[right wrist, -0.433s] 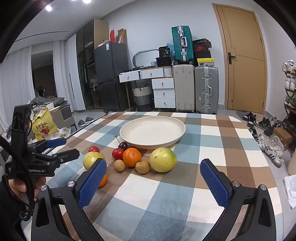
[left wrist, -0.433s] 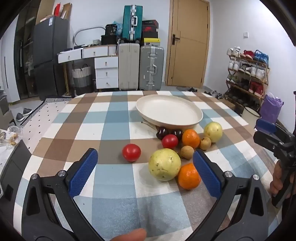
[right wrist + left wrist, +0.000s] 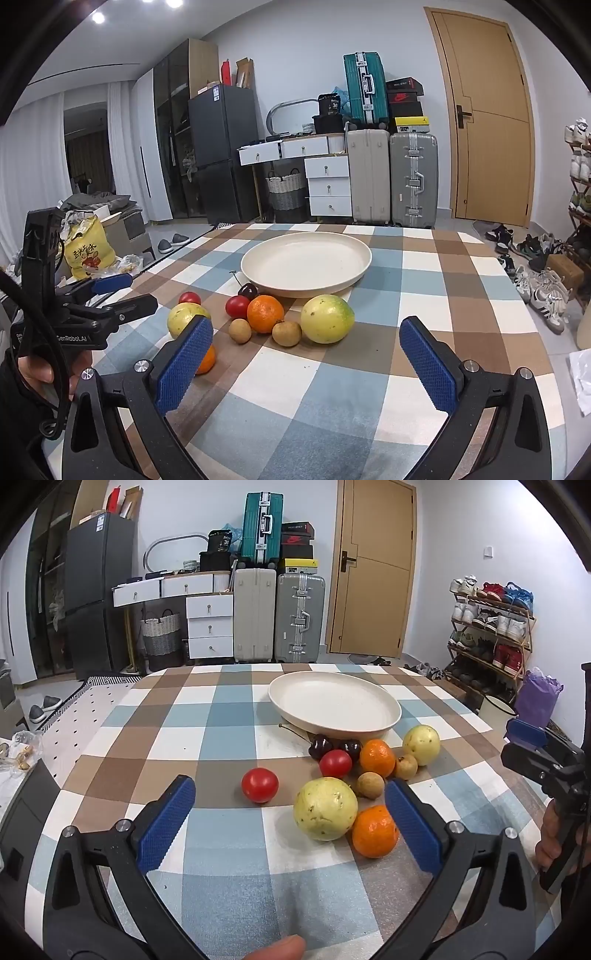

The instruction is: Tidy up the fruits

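both grippers hover over the checked bench [image 3: 229,723], left gripper [image 3: 290,821] and right gripper [image 3: 306,363] with fingers spread wide, holding nothing. the fruits [image 3: 266,314] lie clustered on the bench just in front of the empty plate [image 3: 306,262].

The bench [image 3: 229,716], under a checked cloth of blue, brown and white, carries a cream plate [image 3: 334,705], empty. Just in front of its rim lie the fruits in a loose cluster: two cherries [image 3: 334,747], two tomatoes [image 3: 259,785], two oranges [image 3: 376,757], two guavas [image 3: 325,808] and two small brown fruits [image 3: 370,785], several touching.
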`<state>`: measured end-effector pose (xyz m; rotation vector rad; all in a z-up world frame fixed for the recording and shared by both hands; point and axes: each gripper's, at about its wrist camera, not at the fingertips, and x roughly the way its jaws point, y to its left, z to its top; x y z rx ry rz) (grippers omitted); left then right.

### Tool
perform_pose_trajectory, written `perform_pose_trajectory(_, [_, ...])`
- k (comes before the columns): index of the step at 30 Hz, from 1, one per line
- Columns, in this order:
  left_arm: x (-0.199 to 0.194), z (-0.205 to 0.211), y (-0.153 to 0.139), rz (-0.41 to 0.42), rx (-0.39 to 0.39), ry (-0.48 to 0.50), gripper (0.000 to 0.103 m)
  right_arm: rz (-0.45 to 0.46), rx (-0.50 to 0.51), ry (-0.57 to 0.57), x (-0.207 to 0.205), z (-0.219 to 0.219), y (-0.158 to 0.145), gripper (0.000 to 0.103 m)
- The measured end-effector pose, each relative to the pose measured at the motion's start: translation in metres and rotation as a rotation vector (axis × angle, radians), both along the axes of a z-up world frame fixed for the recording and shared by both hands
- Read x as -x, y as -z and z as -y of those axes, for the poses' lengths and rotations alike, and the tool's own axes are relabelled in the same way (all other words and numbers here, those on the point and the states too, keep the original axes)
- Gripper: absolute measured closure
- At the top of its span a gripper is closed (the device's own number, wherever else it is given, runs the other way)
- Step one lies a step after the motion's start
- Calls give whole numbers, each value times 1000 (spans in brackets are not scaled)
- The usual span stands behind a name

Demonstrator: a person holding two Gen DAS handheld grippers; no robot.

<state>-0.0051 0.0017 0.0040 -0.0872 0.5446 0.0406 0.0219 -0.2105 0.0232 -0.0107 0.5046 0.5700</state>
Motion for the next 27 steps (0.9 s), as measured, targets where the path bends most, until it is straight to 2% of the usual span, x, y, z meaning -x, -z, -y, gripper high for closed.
perform_pose_trajectory(27, [2, 0, 1, 7, -1, 2, 1, -6, 2, 4, -2, -1, -4, 0])
